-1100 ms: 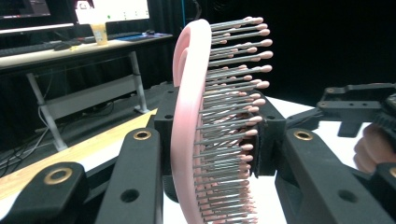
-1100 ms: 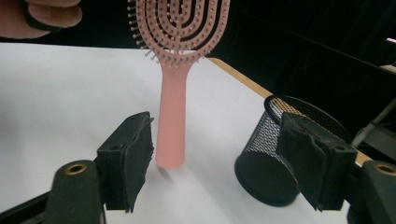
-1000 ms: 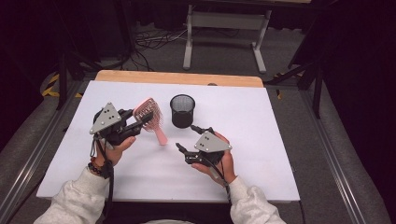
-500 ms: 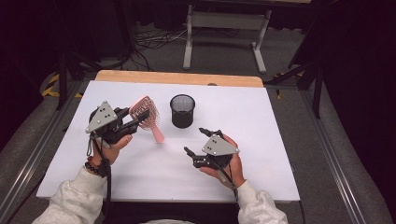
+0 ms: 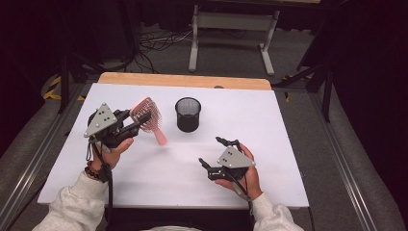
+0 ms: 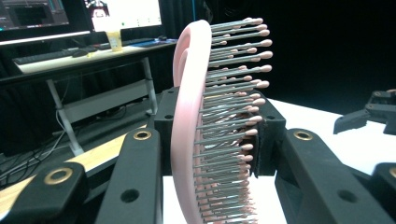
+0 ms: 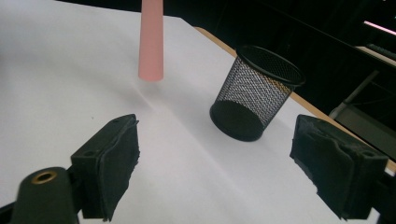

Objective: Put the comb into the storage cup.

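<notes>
Upright, pink hairbrush (image 6: 191, 121) with grey pink-tipped bristles, pinched in left tool (image 5: 129, 124), right tool (image 5: 215, 153) spread.

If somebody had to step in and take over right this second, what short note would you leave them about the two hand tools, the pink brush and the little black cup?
Left gripper: shut on the head of the pink hairbrush, held above the table, handle pointing down toward it.
Right gripper: jaws have just been opening, nothing between them, low over the table in front of the mesh pen cup.
Pen cup: upright, empty.
Done: brush picked up.
Left, probably: stand the brush in the cup.
</notes>
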Demonstrator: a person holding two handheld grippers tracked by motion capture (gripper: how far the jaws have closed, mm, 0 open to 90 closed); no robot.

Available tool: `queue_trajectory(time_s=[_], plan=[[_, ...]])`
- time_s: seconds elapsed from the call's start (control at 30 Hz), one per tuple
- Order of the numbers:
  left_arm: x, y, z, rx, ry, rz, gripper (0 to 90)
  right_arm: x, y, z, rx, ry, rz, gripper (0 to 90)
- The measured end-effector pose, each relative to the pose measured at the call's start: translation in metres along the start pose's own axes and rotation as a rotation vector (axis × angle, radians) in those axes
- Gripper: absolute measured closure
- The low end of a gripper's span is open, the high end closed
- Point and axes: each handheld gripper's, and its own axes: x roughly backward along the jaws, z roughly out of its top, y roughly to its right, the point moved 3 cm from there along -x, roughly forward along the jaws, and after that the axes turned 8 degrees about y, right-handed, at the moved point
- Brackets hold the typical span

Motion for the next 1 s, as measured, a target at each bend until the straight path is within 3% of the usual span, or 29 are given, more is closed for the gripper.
queue_trajectory(time_s=[0.33,0.57,1.0], plan=[[0.001,0.0,0.002,-0.006,0.008,0.002,63.8,0.014,0.002,-0.017,0.007,-0.017,-0.027,12.1],[0.0,-0.001,0.004,-0.024,0.007,-0.008,63.9,0.019,0.006,-0.028,-0.021,-0.029,-0.039,10.3],[-0.013,-0.008,0.019,-0.016,0.025,-0.016,63.9,0.018,0.007,-0.03,-0.025,-0.036,-0.043,10.3]])
